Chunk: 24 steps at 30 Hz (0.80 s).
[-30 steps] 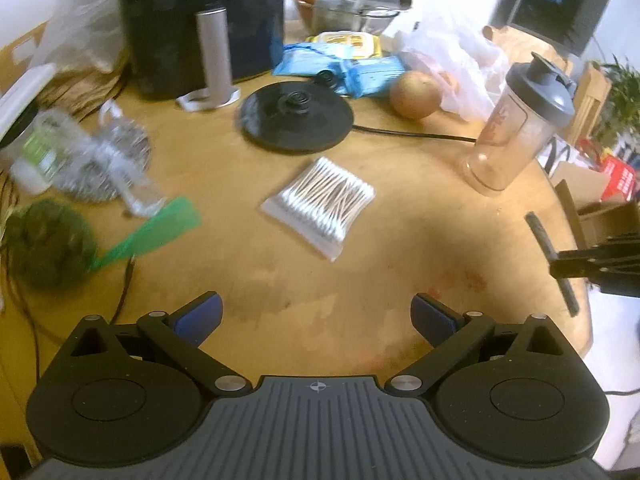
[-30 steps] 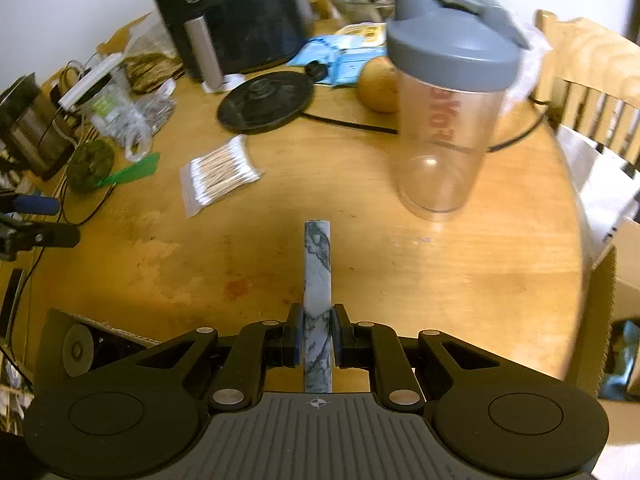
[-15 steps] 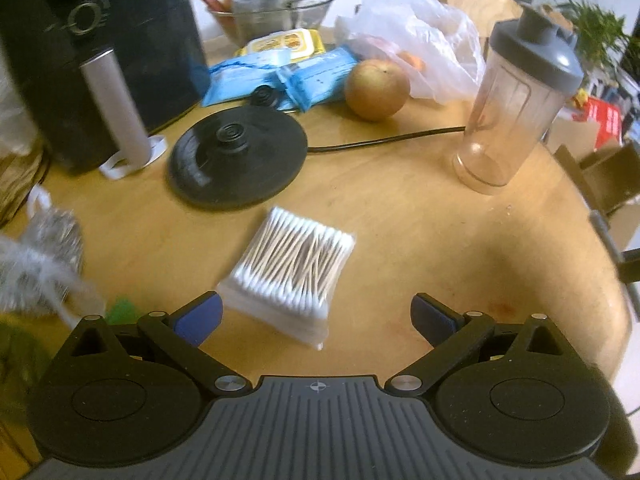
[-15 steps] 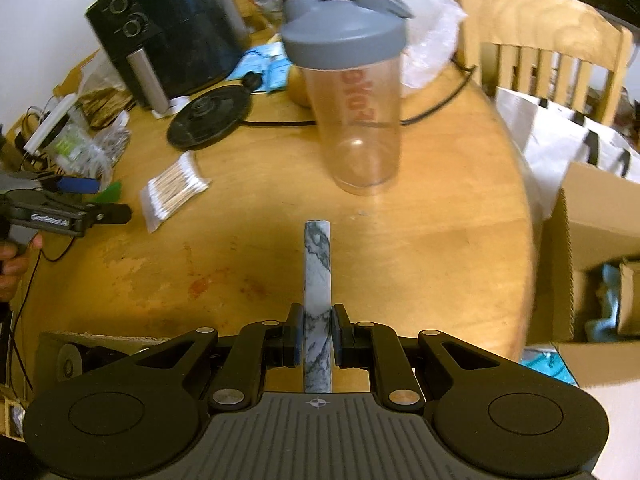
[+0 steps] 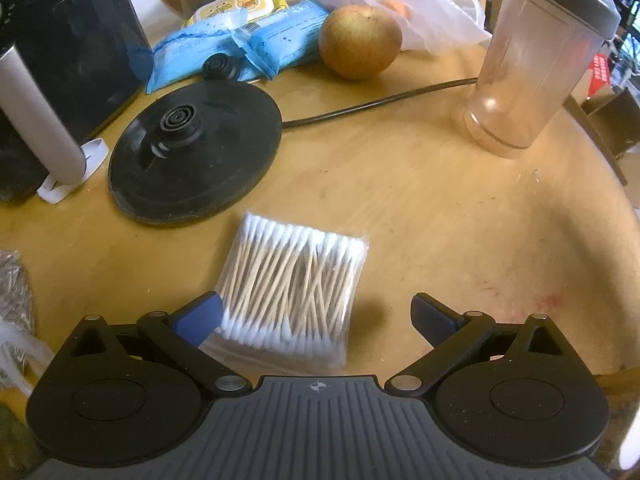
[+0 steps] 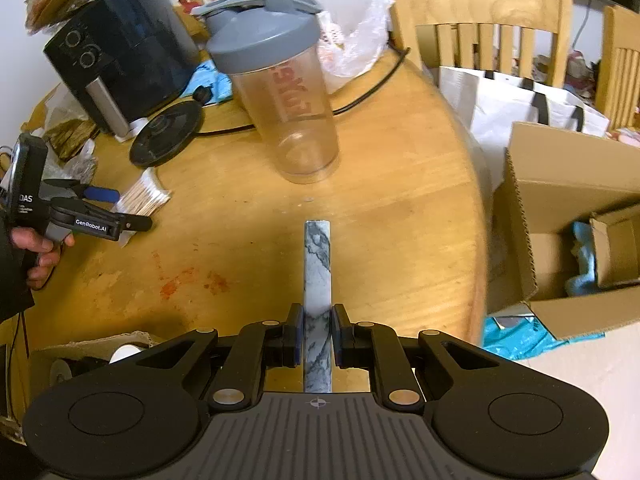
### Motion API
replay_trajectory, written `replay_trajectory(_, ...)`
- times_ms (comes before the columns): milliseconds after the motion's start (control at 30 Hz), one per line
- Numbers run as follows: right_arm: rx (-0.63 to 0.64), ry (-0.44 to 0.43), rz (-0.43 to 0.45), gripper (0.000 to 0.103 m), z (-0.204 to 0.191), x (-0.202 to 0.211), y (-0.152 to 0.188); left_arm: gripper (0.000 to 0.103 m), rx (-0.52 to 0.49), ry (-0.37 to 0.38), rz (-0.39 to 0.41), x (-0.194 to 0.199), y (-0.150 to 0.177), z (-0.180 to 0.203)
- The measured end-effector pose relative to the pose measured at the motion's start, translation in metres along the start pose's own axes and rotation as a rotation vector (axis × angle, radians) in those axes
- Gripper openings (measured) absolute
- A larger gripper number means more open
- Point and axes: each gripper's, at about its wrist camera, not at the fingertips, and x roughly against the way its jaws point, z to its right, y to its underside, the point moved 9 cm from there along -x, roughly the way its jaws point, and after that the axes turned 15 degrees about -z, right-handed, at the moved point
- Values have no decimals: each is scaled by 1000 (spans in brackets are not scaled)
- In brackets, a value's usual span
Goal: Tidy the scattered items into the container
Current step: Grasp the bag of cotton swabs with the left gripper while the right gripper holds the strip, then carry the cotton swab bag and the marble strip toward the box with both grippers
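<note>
A clear pack of cotton swabs (image 5: pixel 294 284) lies flat on the round wooden table (image 5: pixel 440 208). My left gripper (image 5: pixel 316 316) hangs open just above its near end, one blue pad on each side, neither touching it. From the right wrist view the same left gripper (image 6: pixel 124 208) shows beside the swabs (image 6: pixel 146 196), held by a person's hand (image 6: pixel 36 248). My right gripper (image 6: pixel 317 334) is shut on a grey marble-patterned bar (image 6: pixel 318 264), which sticks out forward over the table's right part. An open cardboard box (image 6: pixel 560 168) stands off the table's right edge.
A clear shaker bottle (image 6: pixel 288 92) with a grey lid stands mid-table. Behind the swabs are a black kettle base (image 5: pixel 192 148) with its cord, a black air fryer (image 5: pixel 60 40), blue wipe packs (image 5: pixel 240 44) and a round fruit (image 5: pixel 360 42). A wooden chair (image 6: pixel 480 20) and a white bag (image 6: pixel 512 108) flank the box.
My left gripper has come down and across to the swab pack, which now sits between its open fingers. The right gripper swung right with the bar; the cardboard box came into view.
</note>
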Motion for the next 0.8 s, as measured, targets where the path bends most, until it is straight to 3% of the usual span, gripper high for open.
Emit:
replay_trajectory(133, -33, 14, 10, 17, 8, 5, 4, 102, -5, 14, 11, -1, -2, -1)
replay_trajectory(300, -59, 37, 24, 17, 16, 16, 4, 66, -1, 0, 37, 5, -2, -5)
replay_trajectory(533, -49, 57, 50, 17, 17, 34, -6, 54, -21, 19, 36, 10, 2, -2)
replay_trajectory(733, -16, 55, 74, 17, 8, 45, -14, 51, -28, 26, 37, 14, 7, 3)
replay_trajectory(800, -3, 52, 81, 17, 3, 48, -16, 43, -28, 26, 53, 18, 9, 5)
